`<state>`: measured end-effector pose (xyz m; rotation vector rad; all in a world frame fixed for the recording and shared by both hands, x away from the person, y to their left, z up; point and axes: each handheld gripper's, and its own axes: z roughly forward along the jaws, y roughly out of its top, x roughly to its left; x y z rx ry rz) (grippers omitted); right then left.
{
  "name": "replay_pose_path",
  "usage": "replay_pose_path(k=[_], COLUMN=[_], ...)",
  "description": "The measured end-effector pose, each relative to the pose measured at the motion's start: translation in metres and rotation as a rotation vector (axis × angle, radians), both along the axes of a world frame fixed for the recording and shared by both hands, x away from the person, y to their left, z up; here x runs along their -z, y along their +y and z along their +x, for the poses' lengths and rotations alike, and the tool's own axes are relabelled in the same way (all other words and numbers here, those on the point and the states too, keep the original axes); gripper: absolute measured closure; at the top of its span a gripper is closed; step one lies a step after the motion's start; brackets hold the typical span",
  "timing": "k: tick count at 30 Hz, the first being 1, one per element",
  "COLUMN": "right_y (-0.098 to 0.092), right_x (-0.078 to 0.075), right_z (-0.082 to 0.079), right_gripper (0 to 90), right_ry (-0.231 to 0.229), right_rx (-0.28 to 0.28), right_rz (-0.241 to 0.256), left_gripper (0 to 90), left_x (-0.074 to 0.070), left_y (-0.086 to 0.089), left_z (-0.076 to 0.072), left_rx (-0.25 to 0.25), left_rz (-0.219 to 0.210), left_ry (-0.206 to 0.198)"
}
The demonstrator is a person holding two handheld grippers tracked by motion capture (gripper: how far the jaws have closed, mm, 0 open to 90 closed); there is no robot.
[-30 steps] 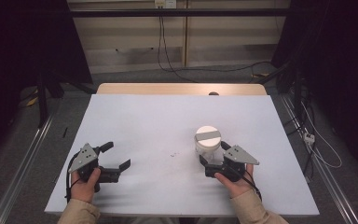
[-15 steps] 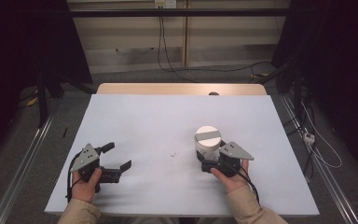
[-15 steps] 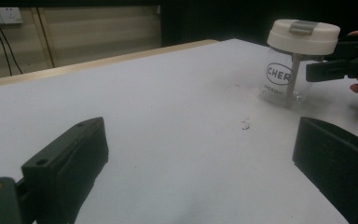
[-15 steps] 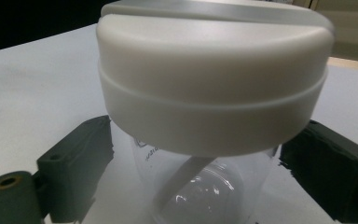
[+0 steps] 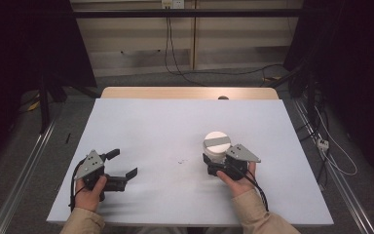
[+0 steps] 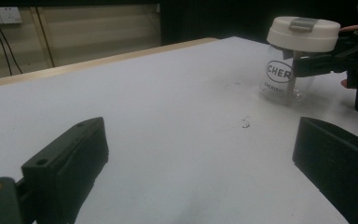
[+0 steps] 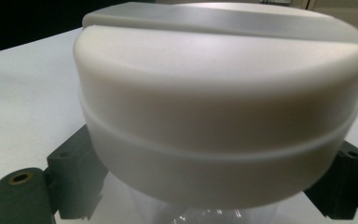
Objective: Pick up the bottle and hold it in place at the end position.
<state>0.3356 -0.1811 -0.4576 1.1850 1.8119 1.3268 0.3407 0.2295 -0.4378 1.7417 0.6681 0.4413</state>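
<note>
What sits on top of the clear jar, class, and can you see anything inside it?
A white lid with a grey strip caps the clear jar. Through the wall only printed lettering shows; no contents are evident. The right claw stands around the jar below the lid, hiding part of it.

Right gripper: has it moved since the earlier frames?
Yes. The right gripper has slid leftward along the table's near edge, closing around the jar.

Dim room; grey floor (image 5: 29, 161), beige wall (image 5: 141, 44).
</note>
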Motion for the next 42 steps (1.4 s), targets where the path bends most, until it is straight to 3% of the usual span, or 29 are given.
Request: replay_pose_path(k=[10,22,42], right_y=[0.001,-0.004,0.001], right_x=[0.001,0.000,-0.014], right_z=[0.005,0.008,0.019], right_gripper=[16.8,18.2,18.3], right_ry=[0.015,0.015,-0.027], right_rx=[0.010,-0.042,-0.121], right_rz=[-0.002,0.003,0.011], left_gripper=[3.0,3.0,2.9], left_x=[-0.001,-0.001,-0.002], left_y=[0.000,0.000,-0.001], left_z=[0.000,-0.001,-0.001], left_rx=[0.000,-0.001,0.007], left_rz=[0.001,-0.001,-0.006], left_ry=[-0.002,-0.004,-0.005])
